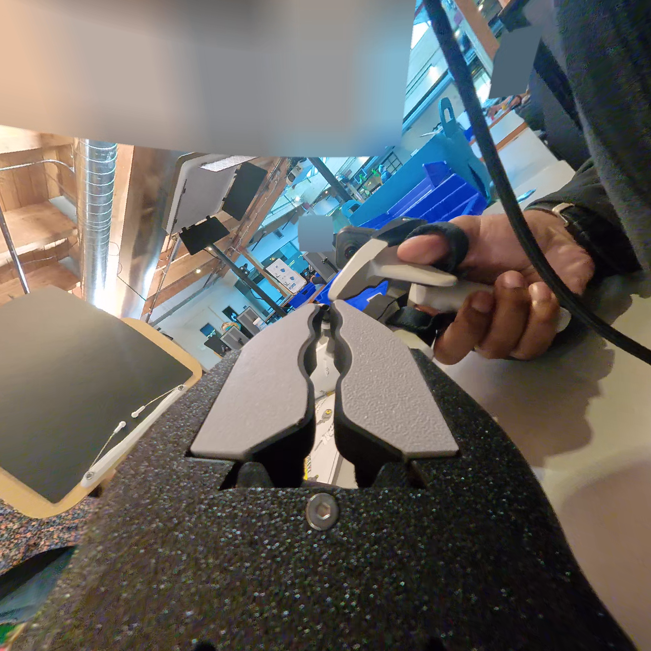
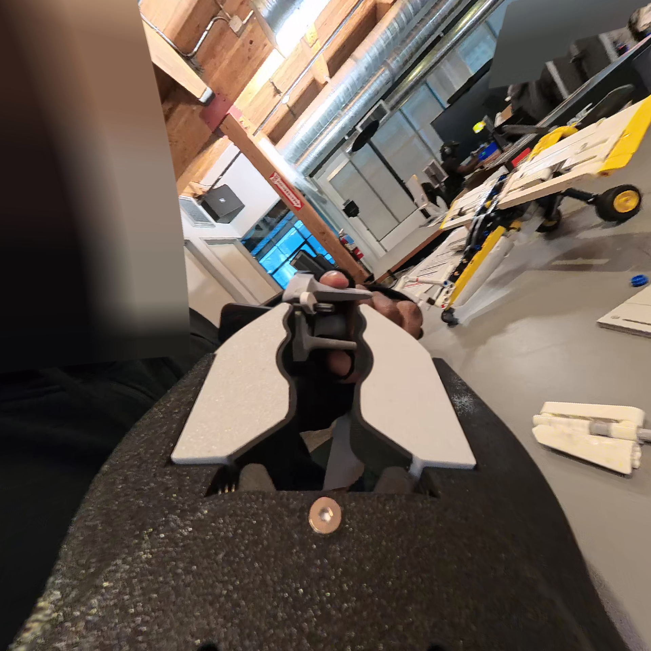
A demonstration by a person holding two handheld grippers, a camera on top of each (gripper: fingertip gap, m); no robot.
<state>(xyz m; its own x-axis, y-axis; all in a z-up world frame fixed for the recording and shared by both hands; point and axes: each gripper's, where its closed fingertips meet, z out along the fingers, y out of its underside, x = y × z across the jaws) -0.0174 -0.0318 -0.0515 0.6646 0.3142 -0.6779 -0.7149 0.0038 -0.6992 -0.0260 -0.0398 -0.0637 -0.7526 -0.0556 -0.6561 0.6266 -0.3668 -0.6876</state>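
Small white-and-dark part (image 1: 324, 312) is pinched at the very tips of the nearly closed left gripper (image 1: 326, 308) (seemingly too tiny for a deeper hold), above the grey tabletop (image 2: 528, 352), while the right gripper (image 2: 324, 317) is held just beside it, fingers spread apart.

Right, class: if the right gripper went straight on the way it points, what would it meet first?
Probably the left gripper, framed dead ahead between the open fingers; depth is unclear.

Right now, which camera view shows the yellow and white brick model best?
The right wrist view: the yellow and white brick model, with its yellow wheel, stands on the grey table at upper right. The left wrist view does not show it.
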